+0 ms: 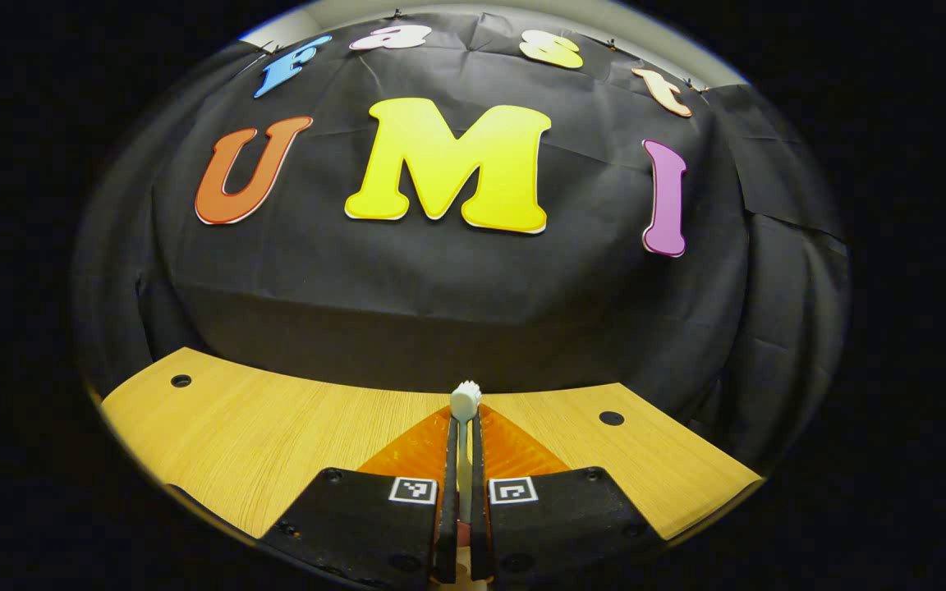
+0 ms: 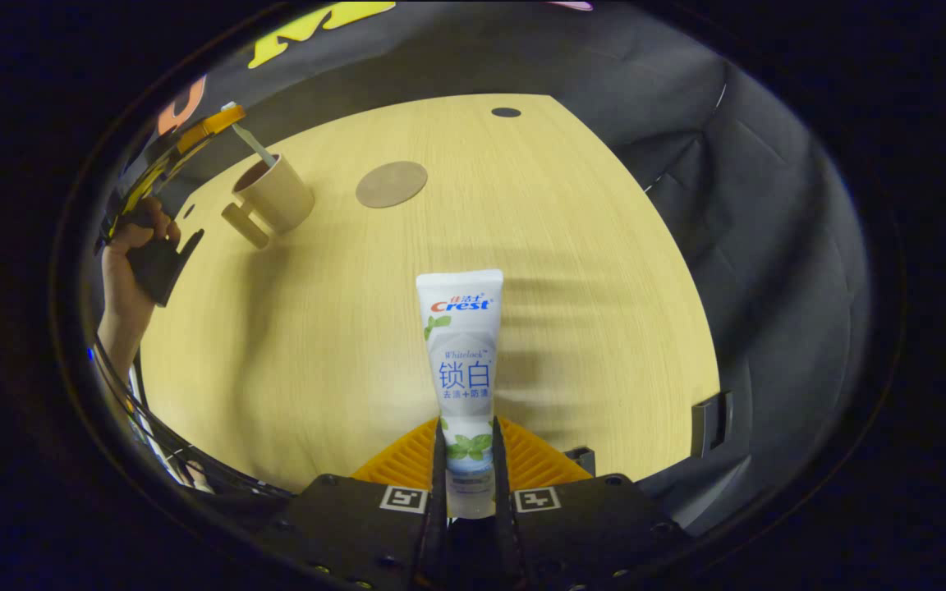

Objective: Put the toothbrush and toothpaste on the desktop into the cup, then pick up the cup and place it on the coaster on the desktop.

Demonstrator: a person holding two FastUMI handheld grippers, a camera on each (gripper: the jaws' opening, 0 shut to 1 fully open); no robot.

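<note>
desk [image 2: 588, 271]: light wood, round holes near its corners
cup [image 2: 276, 197]: tan, handle toward camera, stands at far left of desk
toothpaste [image 2: 461, 361]: white tube, off the desk, flat end pointing away
coaster [image 2: 392, 183]: brown disc, bare, near cup, not touching
toothbrush [image 1: 465, 402]: white, bristle head poking past fingertips; in right gripper view its lower end dips into cup
left gripper [image 1: 464, 427]: fingers clamped on toothbrush handle, raised above cup
right gripper [image 2: 466, 447]: nearly closed, both fingers pinch toothpaste near its cap end
hand [image 2: 132, 246]: grips left gripper's handle
</note>
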